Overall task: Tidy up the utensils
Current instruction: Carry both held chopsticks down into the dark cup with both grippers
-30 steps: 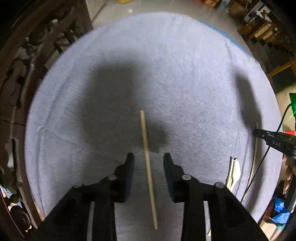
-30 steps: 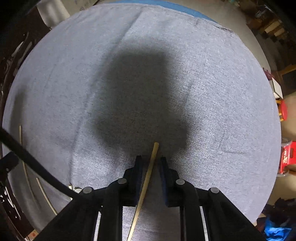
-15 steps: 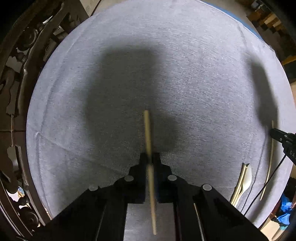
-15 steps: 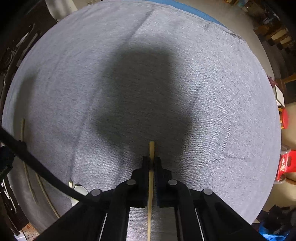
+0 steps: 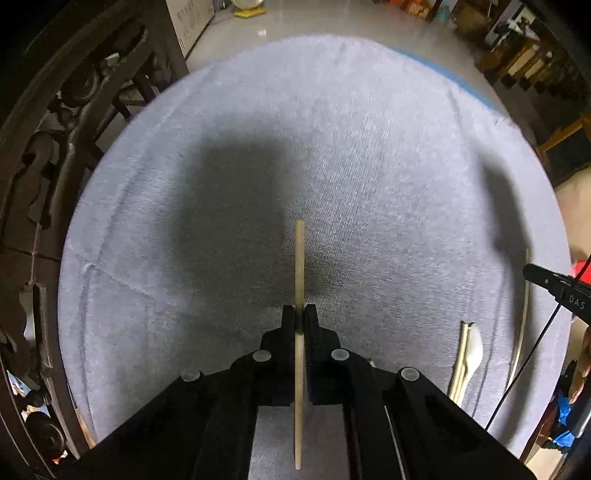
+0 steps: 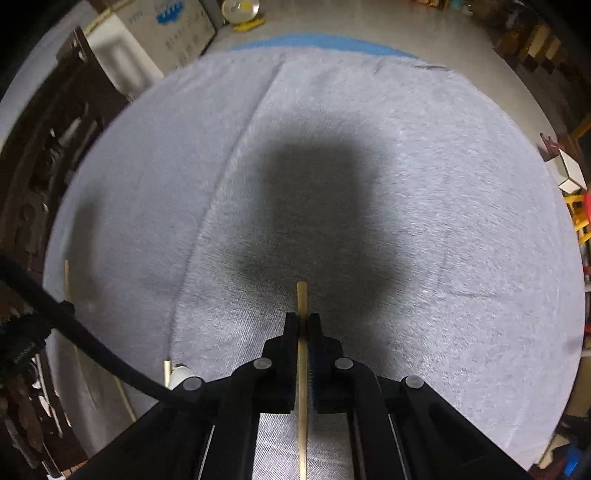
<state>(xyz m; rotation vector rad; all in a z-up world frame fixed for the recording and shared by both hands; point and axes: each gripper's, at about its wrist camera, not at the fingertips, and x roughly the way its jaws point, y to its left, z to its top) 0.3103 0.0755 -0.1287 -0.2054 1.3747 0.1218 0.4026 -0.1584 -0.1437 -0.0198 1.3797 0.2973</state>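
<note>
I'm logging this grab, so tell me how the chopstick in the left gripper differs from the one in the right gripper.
The left gripper's chopstick sticks out well past the fingertips of the left gripper, while the right gripper's chopstick shows only a short tip beyond the right gripper. The left one looks pale beige and slightly blurred; the right one looks yellower and sharper. Both are thin wooden sticks, clamped between shut jaws and running along the fingers, over the grey cloth.

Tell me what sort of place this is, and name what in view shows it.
Probably a lived-in home, perhaps a dining area used for storage: a round table under a grey cloth, a carved dark wooden chair beside it, a cardboard box on the tiled floor, and chopsticks on the cloth.
</note>
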